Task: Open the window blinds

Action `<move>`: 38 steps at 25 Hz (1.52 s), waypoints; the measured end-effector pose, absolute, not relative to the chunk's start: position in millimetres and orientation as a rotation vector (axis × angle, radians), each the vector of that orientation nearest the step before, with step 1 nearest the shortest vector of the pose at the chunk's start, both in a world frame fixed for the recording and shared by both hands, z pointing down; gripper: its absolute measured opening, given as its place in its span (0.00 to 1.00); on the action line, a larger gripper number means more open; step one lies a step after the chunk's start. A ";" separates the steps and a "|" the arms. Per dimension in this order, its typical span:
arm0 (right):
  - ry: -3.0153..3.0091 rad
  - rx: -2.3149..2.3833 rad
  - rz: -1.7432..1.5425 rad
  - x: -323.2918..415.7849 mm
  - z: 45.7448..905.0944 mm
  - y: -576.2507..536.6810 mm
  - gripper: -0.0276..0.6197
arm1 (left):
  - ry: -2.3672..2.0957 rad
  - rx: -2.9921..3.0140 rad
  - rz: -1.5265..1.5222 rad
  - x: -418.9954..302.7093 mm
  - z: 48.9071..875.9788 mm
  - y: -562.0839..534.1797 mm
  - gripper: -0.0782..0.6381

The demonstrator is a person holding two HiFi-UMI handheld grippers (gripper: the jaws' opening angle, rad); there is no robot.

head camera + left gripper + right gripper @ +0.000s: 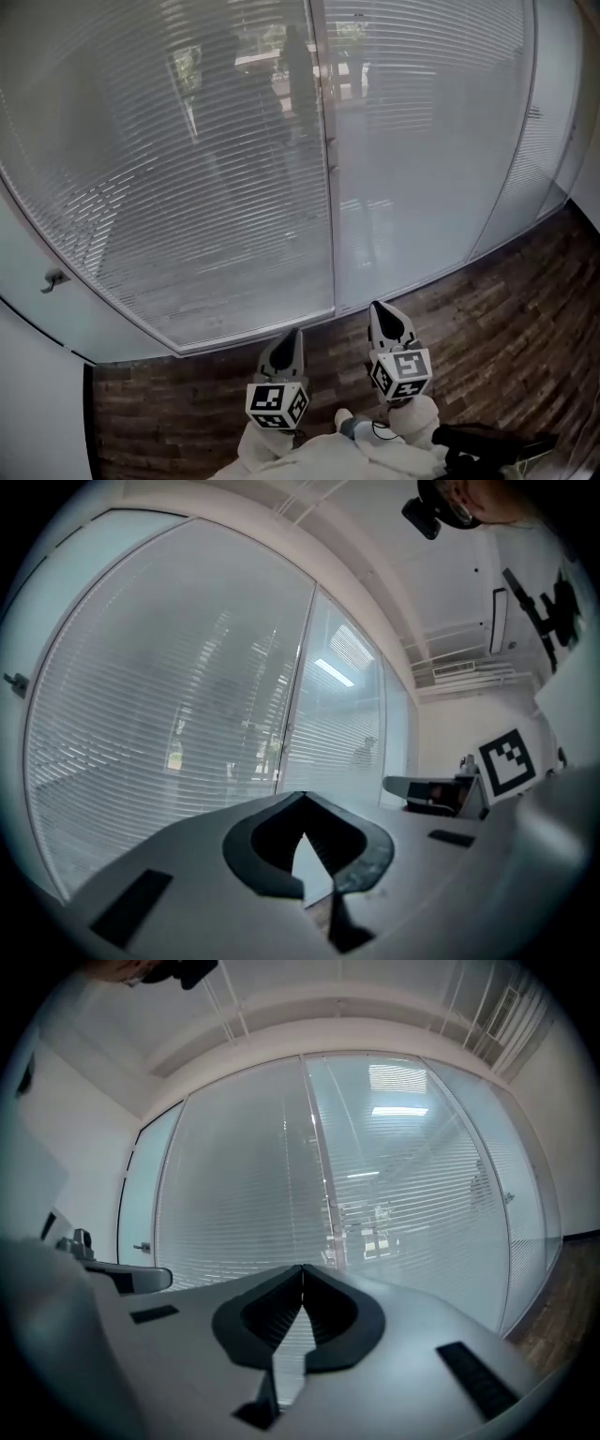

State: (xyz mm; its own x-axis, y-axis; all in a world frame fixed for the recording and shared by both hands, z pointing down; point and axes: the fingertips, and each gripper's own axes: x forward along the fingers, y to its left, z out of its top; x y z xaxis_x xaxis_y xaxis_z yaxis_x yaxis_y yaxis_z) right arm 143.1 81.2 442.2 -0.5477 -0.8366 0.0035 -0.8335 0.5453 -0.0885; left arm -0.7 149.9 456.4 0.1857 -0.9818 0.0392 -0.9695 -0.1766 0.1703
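Closed white slatted blinds (pixel 197 187) hang behind glass panels, split by a vertical frame post (pixel 323 159); they fill the left gripper view (pixel 169 733) and the right gripper view (pixel 403 1194) too. My left gripper (pixel 292 333) and right gripper (pixel 380 307) are held side by side low in the head view, pointing at the foot of the window, a short way from the glass. Both are shut with nothing between the jaws, tips meeting (pixel 302 795) (pixel 302 1267).
Dark wood-plank floor (pixel 506 319) runs under the window. A small handle (pixel 53 278) sits on the frame at far left. A second blind panel (pixel 539 131) angles off at the right. White walls flank both sides.
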 end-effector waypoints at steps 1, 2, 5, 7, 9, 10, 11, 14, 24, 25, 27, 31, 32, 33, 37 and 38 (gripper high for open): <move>2.726 -1.474 -0.127 146.6 441.4 62.1 0.06 | -1.912 2.296 -0.119 1.7 454.3 131.9 0.11; 2.726 -1.474 -0.131 149.2 441.5 44.9 0.06 | -1.919 2.296 -0.118 3.3 453.2 116.3 0.11; 2.738 -1.467 -0.162 144.5 443.8 -0.6 0.06 | -1.944 2.260 -0.098 -4.3 455.1 79.9 0.11; 2.743 -1.458 -0.187 136.4 446.7 -25.3 0.06 | -1.948 2.231 -0.082 -12.9 460.9 61.6 0.11; 2.740 -1.462 -0.194 128.6 449.3 -48.6 0.06 | -1.951 2.219 -0.061 -22.0 466.3 43.4 0.11; 2.738 -1.466 -0.197 123.8 450.1 -60.7 0.06 | -1.957 2.215 -0.054 -28.1 467.0 32.8 0.11; 2.737 -1.469 -0.201 118.3 450.9 -72.8 0.06 | -1.967 2.211 -0.052 -35.1 466.4 21.4 0.11; 2.747 -1.476 -0.202 99.5 454.0 -107.2 0.06 | -2.004 2.202 -0.062 -58.2 461.5 -14.5 0.11; 2.577 -1.561 -0.127 24.7 394.6 -250.6 0.07 | -1.930 2.350 -0.165 -134.5 422.9 -149.6 0.11; 2.544 -1.559 -0.135 22.3 381.8 -261.9 0.10 | -1.920 2.369 -0.171 -138.7 418.2 -158.8 0.11; 2.482 -1.559 -0.166 24.1 357.4 -285.7 0.20 | -1.910 2.388 -0.173 -141.5 413.1 -178.0 0.11; 2.417 -1.572 -0.182 25.0 321.4 -328.2 0.20 | -1.876 2.386 -0.202 -136.7 412.7 -205.2 0.11; 2.418 -1.577 -0.181 22.4 316.6 -336.1 0.20 | -1.865 2.388 -0.202 -135.3 414.1 -208.8 0.11; 2.426 -1.577 -0.192 18.6 313.7 -343.4 0.20 | -1.857 2.387 -0.198 -134.9 415.3 -212.2 0.11; 2.430 -1.543 -0.310 6.8 311.3 -362.6 0.21 | -1.847 2.394 -0.200 -136.6 413.2 -224.0 0.11; 2.422 -1.543 -0.327 9.4 310.7 -367.0 0.22 | -1.849 2.396 -0.197 -133.8 412.8 -228.6 0.11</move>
State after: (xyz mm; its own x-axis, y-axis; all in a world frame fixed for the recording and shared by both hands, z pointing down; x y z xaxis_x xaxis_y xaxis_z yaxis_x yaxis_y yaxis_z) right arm 9.4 -367.0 310.7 -0.4073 -0.9089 -0.0895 -0.8525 0.4135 -0.3197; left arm -133.8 -228.6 412.8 0.2506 -0.9674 -0.0364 -0.9533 -0.2532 0.1649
